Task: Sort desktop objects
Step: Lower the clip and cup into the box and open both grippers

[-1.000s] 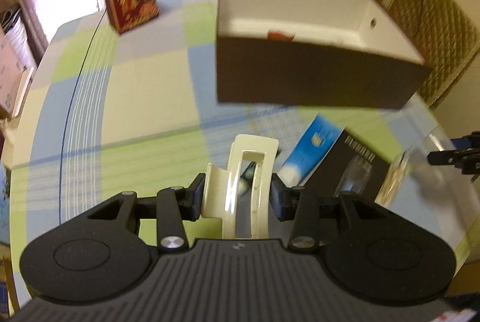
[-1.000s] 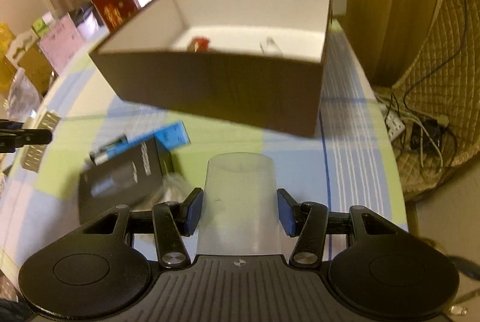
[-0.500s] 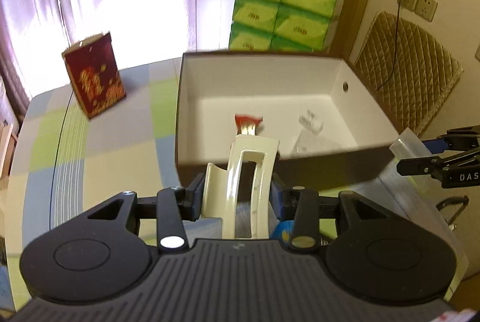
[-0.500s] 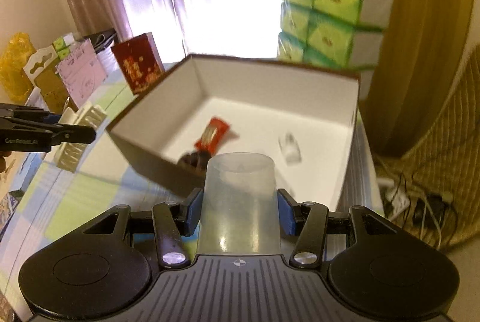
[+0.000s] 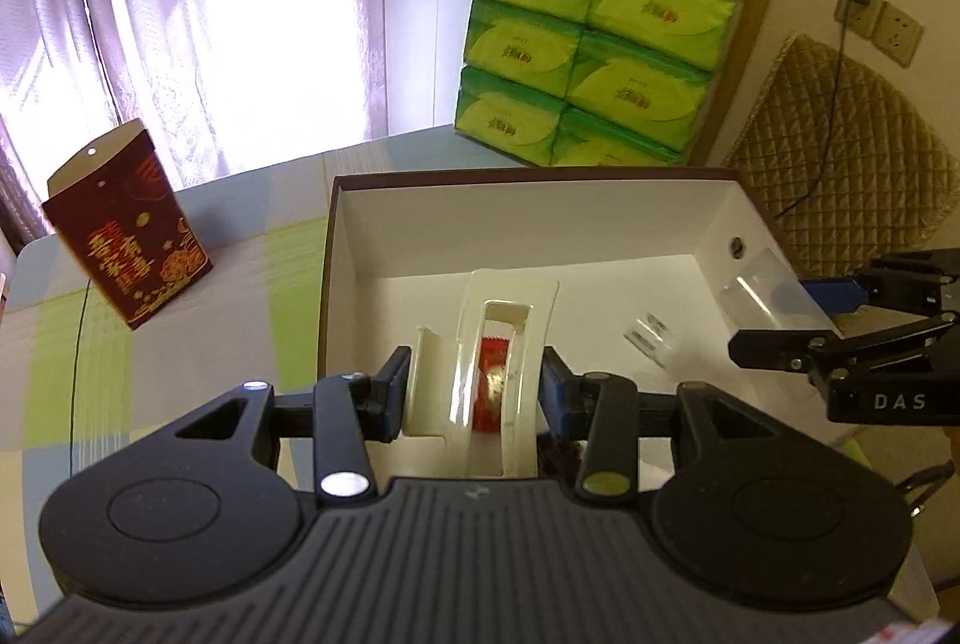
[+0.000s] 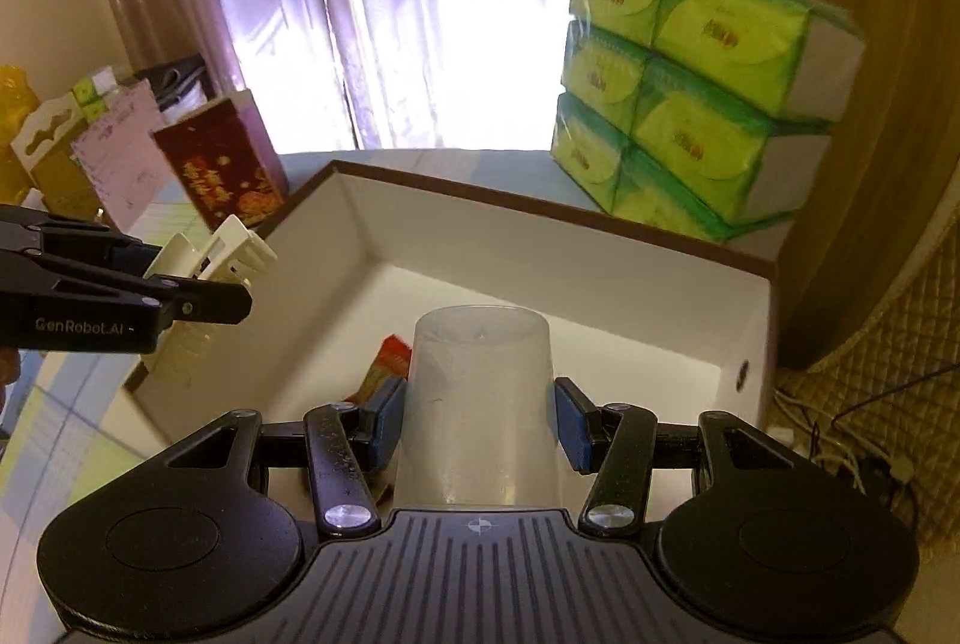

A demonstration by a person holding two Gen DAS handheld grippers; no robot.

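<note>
My left gripper (image 5: 474, 389) is shut on a cream plastic hair clip (image 5: 504, 332) and holds it over the near wall of the open brown box (image 5: 540, 212). My right gripper (image 6: 480, 419) is shut on a clear plastic cup (image 6: 480, 392), upside down, over the box's right side (image 6: 660, 284). In the box lie a red sachet (image 6: 387, 362) and a small clear item (image 5: 651, 335). Each gripper shows in the other view: the right one with the cup (image 5: 774, 308), the left one with the clip (image 6: 222, 248).
A dark red gift box (image 5: 129, 248) stands on the checked tablecloth (image 5: 210, 320) to the left. A stack of green tissue packs (image 5: 588, 56) stands behind the box. A quilted chair (image 5: 840, 152) and cables are to the right. Cards and boxes (image 6: 90, 152) stand far left.
Both grippers have risen and moved forward from the table in front of the box to above its open top, each still holding its object. The box's inside now shows.
</note>
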